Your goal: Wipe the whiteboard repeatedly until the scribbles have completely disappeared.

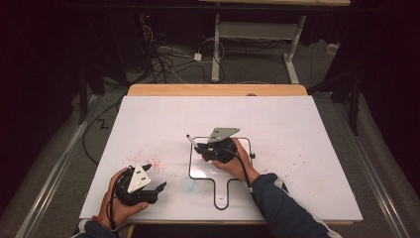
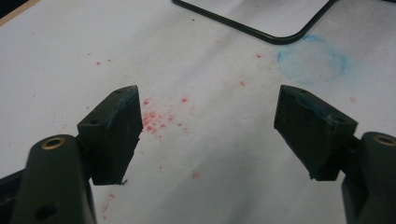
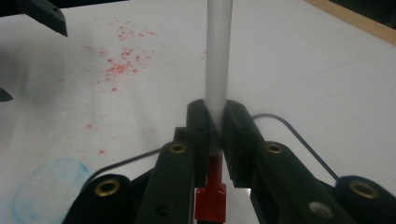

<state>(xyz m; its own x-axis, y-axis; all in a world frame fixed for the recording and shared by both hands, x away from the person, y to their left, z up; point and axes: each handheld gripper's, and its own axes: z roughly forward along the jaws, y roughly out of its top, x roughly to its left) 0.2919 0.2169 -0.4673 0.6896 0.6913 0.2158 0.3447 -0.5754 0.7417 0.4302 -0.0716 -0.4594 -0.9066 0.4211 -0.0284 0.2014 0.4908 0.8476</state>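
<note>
A white marker (image 1: 190,139) with a red end sticks out up and to the left from my right gripper (image 1: 199,147), which is shut on its barrel over the white board (image 1: 297,124). In the right gripper view the white barrel (image 3: 218,56) runs forward from between the pads of my right gripper (image 3: 217,116), and the red end (image 3: 210,196) shows behind them. My left gripper (image 1: 156,177) rests near the board's front left corner, open. Nothing lies between the wide-set jaws of the left gripper (image 2: 208,130).
A black wire outline (image 1: 221,207) shaped like a paddle lies on the board under my right hand. A pale blue smudge (image 1: 188,184) sits beside it, and red specks (image 1: 143,161) dot the board near my left gripper. Cables and a desk frame (image 1: 292,54) lie beyond the table.
</note>
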